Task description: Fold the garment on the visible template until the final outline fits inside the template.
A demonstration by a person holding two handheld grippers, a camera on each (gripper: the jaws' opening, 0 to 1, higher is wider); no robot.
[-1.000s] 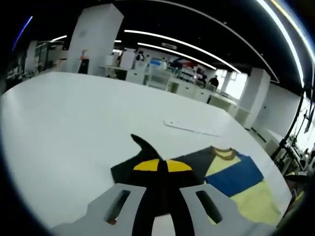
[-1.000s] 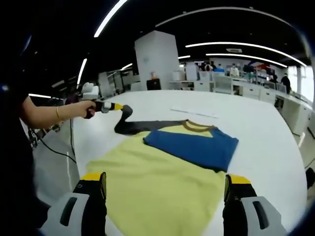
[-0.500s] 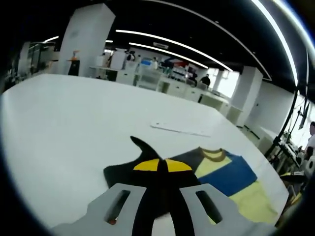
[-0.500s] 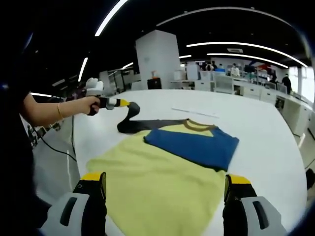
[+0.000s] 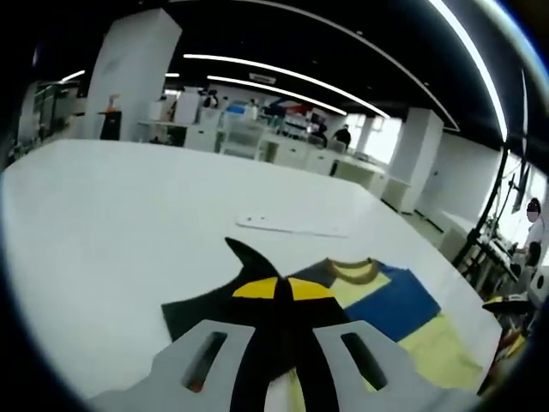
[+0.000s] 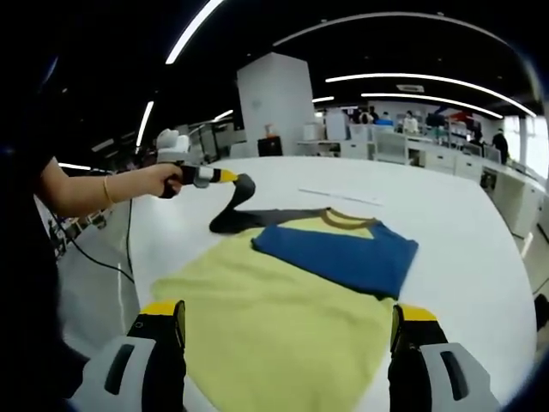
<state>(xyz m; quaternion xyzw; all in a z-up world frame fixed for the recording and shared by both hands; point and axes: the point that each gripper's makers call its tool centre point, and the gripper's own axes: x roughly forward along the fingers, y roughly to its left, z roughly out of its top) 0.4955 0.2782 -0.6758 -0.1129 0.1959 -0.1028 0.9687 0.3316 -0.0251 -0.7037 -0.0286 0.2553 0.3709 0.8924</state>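
Because the dark charcoal sleeve [image 6: 236,209] has to travel inward over the body, the left gripper [image 6: 230,177] has its yellow-tipped jaws clamped on the sleeve's end and holds it raised off the large white table [image 6: 463,223], so the cloth hangs in a curved tail down to where the rest of it lies flat. In the left gripper view the same pinch shows close up: the left gripper's jaws meet with dark fabric bunched between them and a pointed scrap of sleeve sticking up past the tips. Lifting the end rather than dragging it keeps the body from being pulled out of shape — a fair guess at the reason for the height.

The yellow short-sleeved T-shirt with a brown neckband [image 6: 283,330] lies spread on the table just ahead of the right gripper [image 6: 287,330], and its blue sleeve panel [image 6: 339,255] is already folded across the chest, so one side looks done and this is the matching fold. The right gripper waits with jaws wide apart and empty over the near hem, probably to steady it.

A thin white flat strip [image 5: 290,227] lies on the table beyond the collar, well apart from the shirt; I cannot tell whether it belongs to the template.
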